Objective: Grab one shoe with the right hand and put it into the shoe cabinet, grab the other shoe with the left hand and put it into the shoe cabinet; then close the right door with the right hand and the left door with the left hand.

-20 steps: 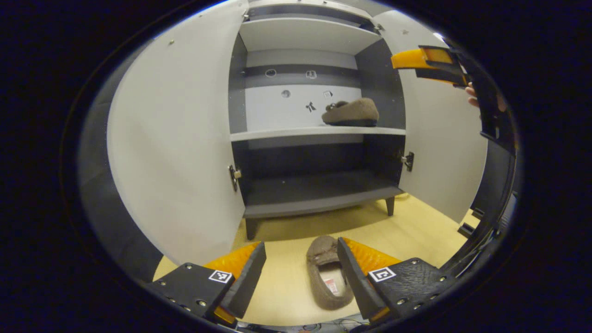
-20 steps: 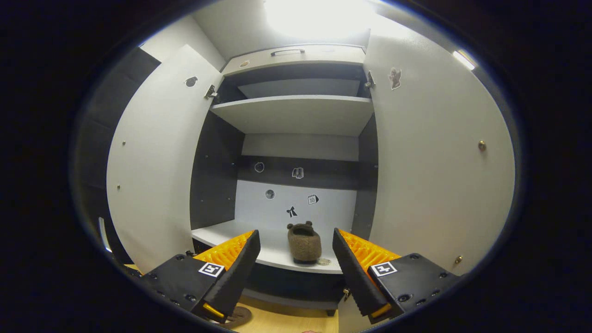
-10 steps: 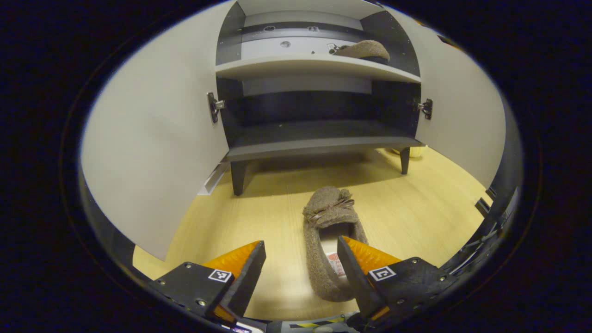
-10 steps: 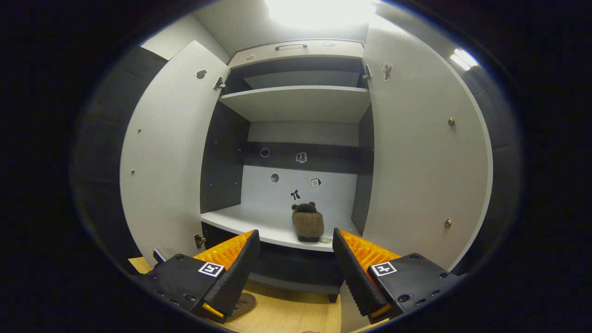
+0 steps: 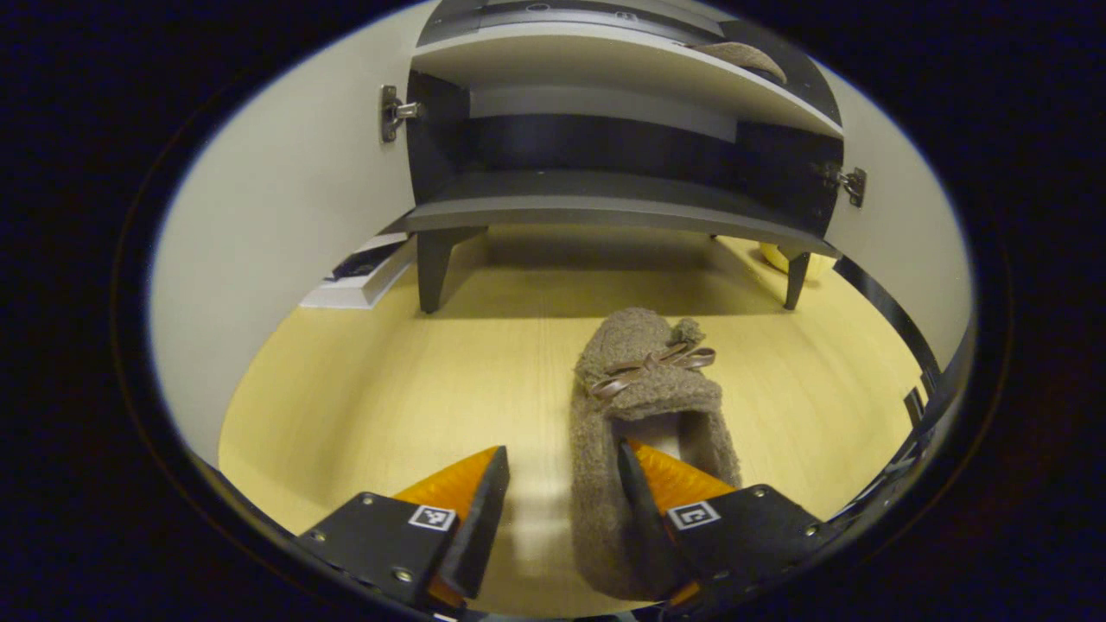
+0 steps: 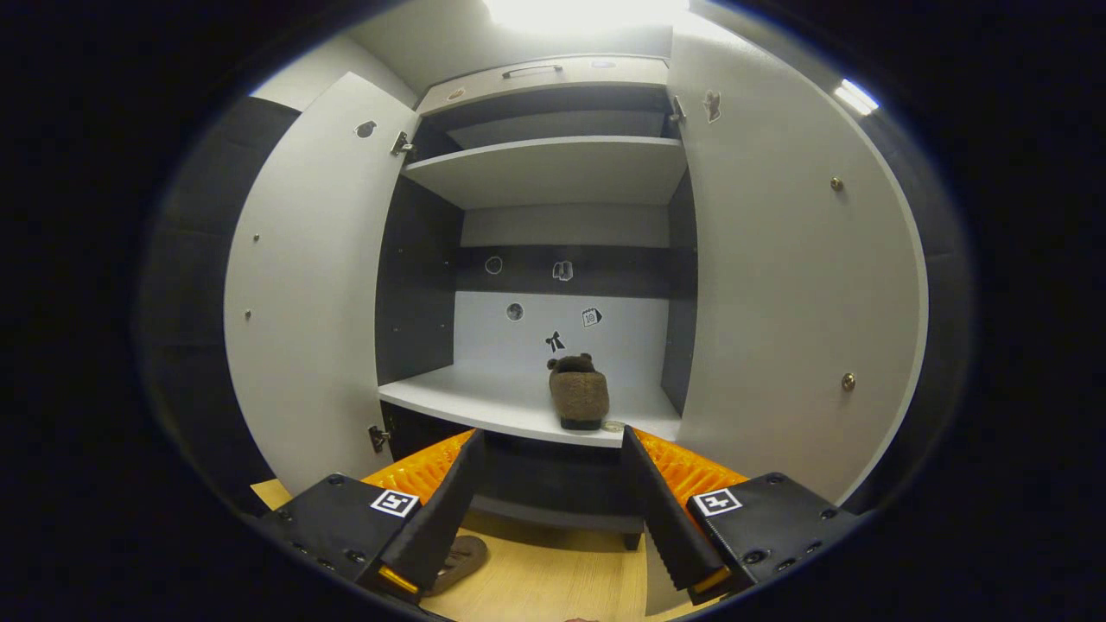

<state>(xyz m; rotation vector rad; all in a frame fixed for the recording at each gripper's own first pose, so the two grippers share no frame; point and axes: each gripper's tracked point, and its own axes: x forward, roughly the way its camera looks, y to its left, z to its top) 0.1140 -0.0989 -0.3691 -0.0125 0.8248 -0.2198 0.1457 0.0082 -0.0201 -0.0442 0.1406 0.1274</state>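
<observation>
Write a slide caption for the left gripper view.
Open left gripper straddling the side wall of the brown slipper on the floor before the open shoe cabinet.

A pale wooden floor (image 5: 389, 389) carries a brown fuzzy shoe (image 5: 644, 406) with a bow on its toe, lying toe toward the cabinet (image 5: 605, 207), which stands on dark legs. Inside the cabinet, a white shelf (image 6: 501, 397) carries a second shoe (image 6: 579, 396), toe toward the back wall, near the right side, with a small round disc (image 6: 613, 426) just beside its heel.
</observation>
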